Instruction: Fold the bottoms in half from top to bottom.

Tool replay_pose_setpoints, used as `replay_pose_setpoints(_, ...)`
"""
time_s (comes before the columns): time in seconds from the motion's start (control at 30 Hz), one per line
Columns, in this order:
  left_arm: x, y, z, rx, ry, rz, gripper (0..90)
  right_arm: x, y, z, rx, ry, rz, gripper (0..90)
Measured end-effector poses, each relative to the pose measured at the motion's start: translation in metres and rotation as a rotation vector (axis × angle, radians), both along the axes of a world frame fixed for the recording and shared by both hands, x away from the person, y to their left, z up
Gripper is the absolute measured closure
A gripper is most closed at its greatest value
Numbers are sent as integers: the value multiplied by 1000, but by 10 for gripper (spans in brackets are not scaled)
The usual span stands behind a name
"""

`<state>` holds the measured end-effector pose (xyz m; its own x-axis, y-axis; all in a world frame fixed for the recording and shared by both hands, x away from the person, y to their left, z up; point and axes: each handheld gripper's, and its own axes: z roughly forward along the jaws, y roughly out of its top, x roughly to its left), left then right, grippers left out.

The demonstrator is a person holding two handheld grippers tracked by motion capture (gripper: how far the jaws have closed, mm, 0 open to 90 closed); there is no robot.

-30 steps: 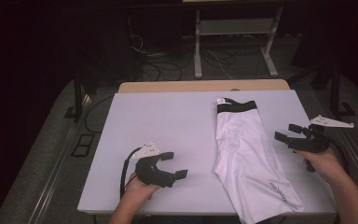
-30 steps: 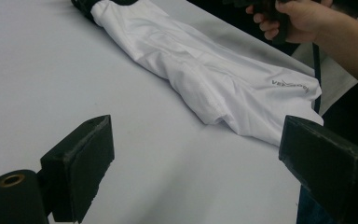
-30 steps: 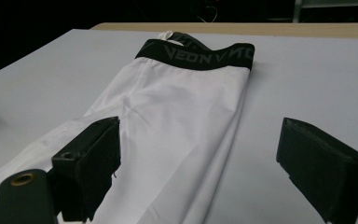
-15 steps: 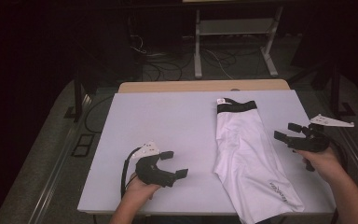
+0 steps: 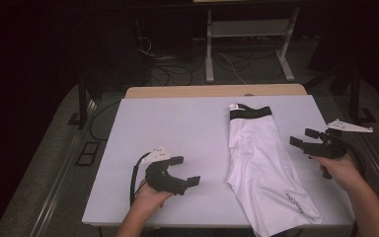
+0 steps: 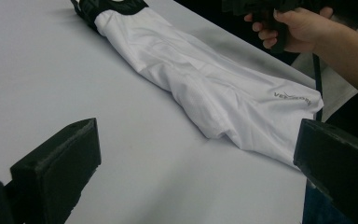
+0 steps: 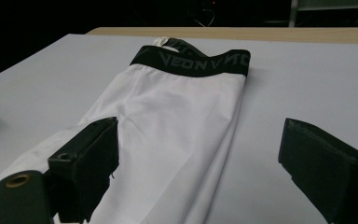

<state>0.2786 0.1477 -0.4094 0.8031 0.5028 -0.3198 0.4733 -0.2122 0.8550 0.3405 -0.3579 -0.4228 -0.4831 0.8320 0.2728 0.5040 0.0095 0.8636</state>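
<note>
Your forearms are bare, with no sleeve showing on either one. Your left gripper [image 5: 180,170] is matt black, a curved body ending in two blocky square-ended fingers [image 6: 58,170], with a pale grey three-cornered plate [image 5: 158,154] on top and a black cable [image 5: 134,177] looping off its rear. Your right gripper [image 5: 308,139] is the same black build, with its own grey plate [image 5: 349,127] jutting sideways. Beside one of its fingers [image 7: 88,163] sits a brass-coloured ringed hole [image 7: 17,180], and a smaller screw hole marks the finger's top.
</note>
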Motion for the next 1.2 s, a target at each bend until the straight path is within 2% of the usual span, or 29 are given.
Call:
replay_pose_setpoints(0.37,17,-8,7,-10,-4,29,0,16,9,3,-17,9,13,111)
replay_pose_setpoints(0.43,23,-12,9,-1,-8,35,0,22,13,5,-38,11,25,111)
replay_pose_setpoints(0.57,31,-16,11,9,-9,38,0,28,17,8,-48,7,35,110)
replay_pose_setpoints(0.6,37,-21,12,15,-12,44,0,33,20,11,-55,1,45,109)
replay_pose_setpoints(0.7,41,-24,13,21,-18,50,0,34,21,11,-57,-1,45,109)
replay_pose_setpoints(0.73,47,-30,14,45,-31,46,0,38,24,8,-48,-10,52,109)
replay_pose_setpoints(0.97,58,-39,14,40,-28,49,0,45,24,0,-54,-7,41,113)
replay_pose_setpoints(1.1,72,-50,13,66,-16,49,0,52,24,-7,-48,-4,26,123)
replay_pose_setpoints(1.2,79,-55,14,62,-13,53,0,55,24,-11,-45,4,23,125)
